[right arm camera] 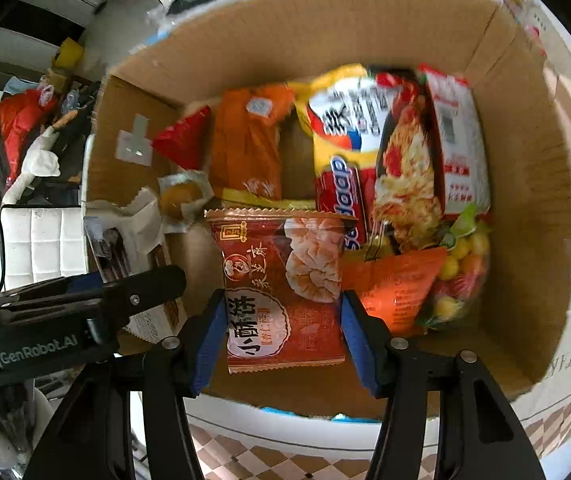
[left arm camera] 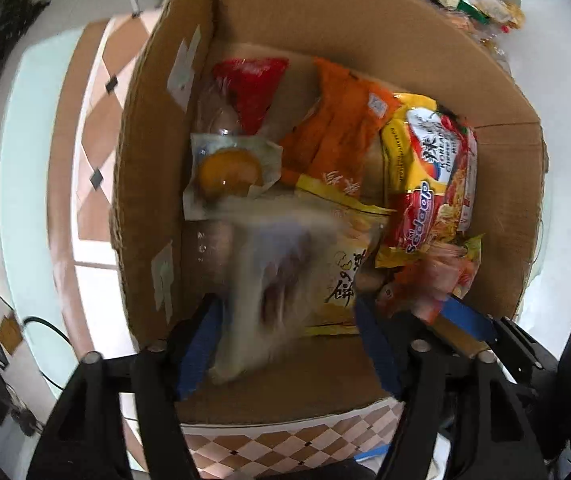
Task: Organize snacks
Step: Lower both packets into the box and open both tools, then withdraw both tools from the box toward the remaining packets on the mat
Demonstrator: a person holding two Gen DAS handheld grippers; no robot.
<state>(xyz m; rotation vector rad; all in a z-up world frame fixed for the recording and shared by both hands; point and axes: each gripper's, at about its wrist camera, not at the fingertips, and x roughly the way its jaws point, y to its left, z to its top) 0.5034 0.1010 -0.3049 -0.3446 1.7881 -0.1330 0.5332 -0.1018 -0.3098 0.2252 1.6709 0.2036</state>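
Hanging inside the carton's walls (right arm camera: pixel 525 200), the right tool (right arm camera: pixel 281 336) flanks a red packet (right arm camera: pixel 285 292), grip unclear; left tool (left arm camera: pixel 285 340) released.

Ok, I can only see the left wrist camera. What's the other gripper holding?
Observer: The right gripper clamps a red pastry packet by its side edges, over the open cardboard box.
Operator: And that blurry bag next to the noodle packet, what's in it?
Observer: The right wrist view shows it sharply: a clear bag of yellow and red round sweets, lying against the box wall.
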